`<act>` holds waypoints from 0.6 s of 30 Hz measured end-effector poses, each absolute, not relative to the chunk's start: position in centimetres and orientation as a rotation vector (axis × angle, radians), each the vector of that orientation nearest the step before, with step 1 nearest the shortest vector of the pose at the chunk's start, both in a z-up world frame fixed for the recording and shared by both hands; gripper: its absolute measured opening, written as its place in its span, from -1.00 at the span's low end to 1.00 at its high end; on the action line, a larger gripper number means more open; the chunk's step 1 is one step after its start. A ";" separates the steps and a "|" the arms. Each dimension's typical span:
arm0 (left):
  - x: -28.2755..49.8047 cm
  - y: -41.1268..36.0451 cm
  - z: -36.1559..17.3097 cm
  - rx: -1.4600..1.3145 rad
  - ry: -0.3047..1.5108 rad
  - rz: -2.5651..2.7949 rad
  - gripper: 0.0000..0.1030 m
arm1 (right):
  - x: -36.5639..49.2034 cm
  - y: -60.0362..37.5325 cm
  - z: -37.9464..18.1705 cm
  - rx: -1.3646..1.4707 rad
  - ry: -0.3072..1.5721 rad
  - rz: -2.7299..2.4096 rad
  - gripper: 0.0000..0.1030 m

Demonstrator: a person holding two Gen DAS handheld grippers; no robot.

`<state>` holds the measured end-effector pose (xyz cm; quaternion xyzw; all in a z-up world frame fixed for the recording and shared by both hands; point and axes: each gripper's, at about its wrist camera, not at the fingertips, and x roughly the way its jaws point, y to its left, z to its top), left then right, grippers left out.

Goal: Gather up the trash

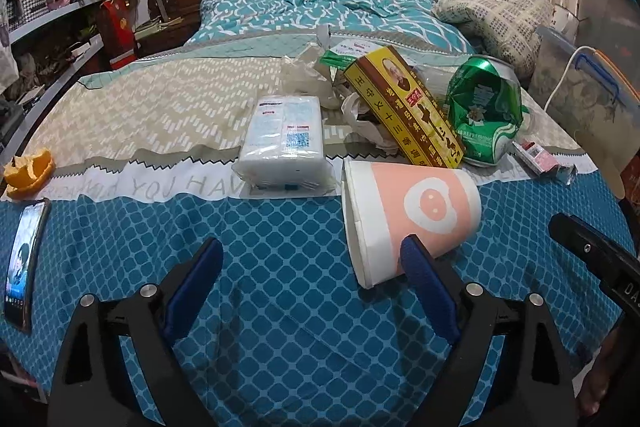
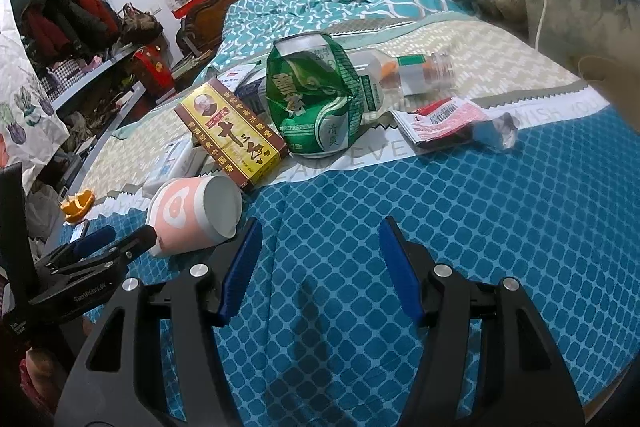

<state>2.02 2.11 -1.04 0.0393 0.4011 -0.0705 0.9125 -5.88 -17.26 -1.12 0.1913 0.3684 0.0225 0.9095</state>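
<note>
While both grippers hover over the bed (image 1: 280, 307), left gripper (image 1: 312, 267) is open with its right pad against the tipped paper cup (image 1: 408, 215); right gripper (image 2: 320, 259) is open on nothing. Far of the cup: yellow box (image 1: 404, 115), crushed green can (image 1: 484, 111), tissue pack (image 1: 284, 143). Orange peel (image 1: 28, 173) and phone (image 1: 24, 263) lie far left.

A pink-and-white paper cup (image 1: 408, 215) lies tipped over just ahead of the left gripper (image 1: 312, 263). Behind it sit a yellow box (image 1: 404, 107) and a crushed green can (image 1: 484, 111).
</note>
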 end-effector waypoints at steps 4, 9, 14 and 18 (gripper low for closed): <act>1.3 2.9 -0.8 0.038 0.813 -0.141 0.66 | -6.2 -17.0 -0.9 0.377 0.753 0.035 0.22; -0.2 2.7 -0.5 0.080 0.772 -0.136 0.60 | -6.9 -16.8 -0.3 0.355 0.729 0.016 0.22; -1.9 2.7 0.9 0.073 0.671 -0.131 0.59 | -8.0 -16.0 1.1 0.293 0.655 -0.012 0.22; -3.0 2.9 1.5 0.066 0.638 -0.120 0.59 | -9.1 -15.1 2.3 0.234 0.599 -0.032 0.22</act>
